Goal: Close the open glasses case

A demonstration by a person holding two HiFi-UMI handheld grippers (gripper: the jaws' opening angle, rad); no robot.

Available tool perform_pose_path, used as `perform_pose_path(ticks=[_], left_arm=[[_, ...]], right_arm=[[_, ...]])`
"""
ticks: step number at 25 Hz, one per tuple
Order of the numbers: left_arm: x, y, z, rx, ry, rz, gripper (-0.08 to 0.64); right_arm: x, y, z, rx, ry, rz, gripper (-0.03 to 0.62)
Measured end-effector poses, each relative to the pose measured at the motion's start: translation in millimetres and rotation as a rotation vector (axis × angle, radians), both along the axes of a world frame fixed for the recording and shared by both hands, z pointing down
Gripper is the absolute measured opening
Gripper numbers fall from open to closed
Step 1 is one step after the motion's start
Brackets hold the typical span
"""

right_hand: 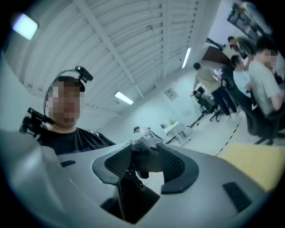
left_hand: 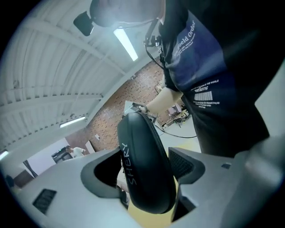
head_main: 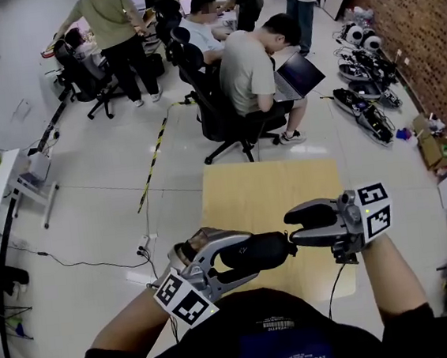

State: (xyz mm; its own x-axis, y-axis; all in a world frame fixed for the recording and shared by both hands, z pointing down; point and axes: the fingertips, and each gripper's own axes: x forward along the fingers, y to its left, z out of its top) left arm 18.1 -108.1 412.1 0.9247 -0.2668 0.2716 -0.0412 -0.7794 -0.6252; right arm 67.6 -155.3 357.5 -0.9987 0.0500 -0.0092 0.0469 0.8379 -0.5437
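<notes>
A black glasses case (head_main: 263,251), lid down, hangs in the air above the near edge of the tan table (head_main: 271,177). My left gripper (head_main: 236,256) is shut on its left half, one finger above and one below. In the left gripper view the case (left_hand: 139,133) stands wedged between both ribbed pads (left_hand: 185,162). My right gripper (head_main: 294,230) points left at the case's right end with its jaws apart. In the right gripper view the dark end of the case (right_hand: 149,161) shows in the gap of the right gripper (right_hand: 145,164); whether the pads touch it I cannot tell.
Beyond the table's far edge a person sits in a black office chair (head_main: 220,111) with a laptop (head_main: 298,75). More people stand further back. Devices lie along the brick wall (head_main: 422,26) at the right. A cable (head_main: 333,282) hangs off the table's near side.
</notes>
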Motion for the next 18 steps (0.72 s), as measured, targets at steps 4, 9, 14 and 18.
perform_pose_path(ticks=[4, 9, 14, 18], left_arm=[[-2.7, 5.3, -4.2, 0.033, -0.004, -0.001, 0.339], [-3.6, 6.1, 5.4, 0.058, -0.044, -0.012, 0.339], [-0.7, 3.1, 6.7, 0.058, -0.056, -0.022, 0.339], [-1.7, -3.3, 10.5, 0.035, -0.071, -0.063, 0.339]], right_arm=[[-0.3, 8.2, -1.4, -0.184, -0.125, -0.1, 0.166], [-10.5, 21.7, 2.1, -0.198, -0.078, -0.156, 0.164], [-8.0, 19.0, 1.9, -0.188, -0.044, -0.138, 0.094], [-4.3, 13.9, -0.3, -0.143, -0.036, -0.076, -0.002]])
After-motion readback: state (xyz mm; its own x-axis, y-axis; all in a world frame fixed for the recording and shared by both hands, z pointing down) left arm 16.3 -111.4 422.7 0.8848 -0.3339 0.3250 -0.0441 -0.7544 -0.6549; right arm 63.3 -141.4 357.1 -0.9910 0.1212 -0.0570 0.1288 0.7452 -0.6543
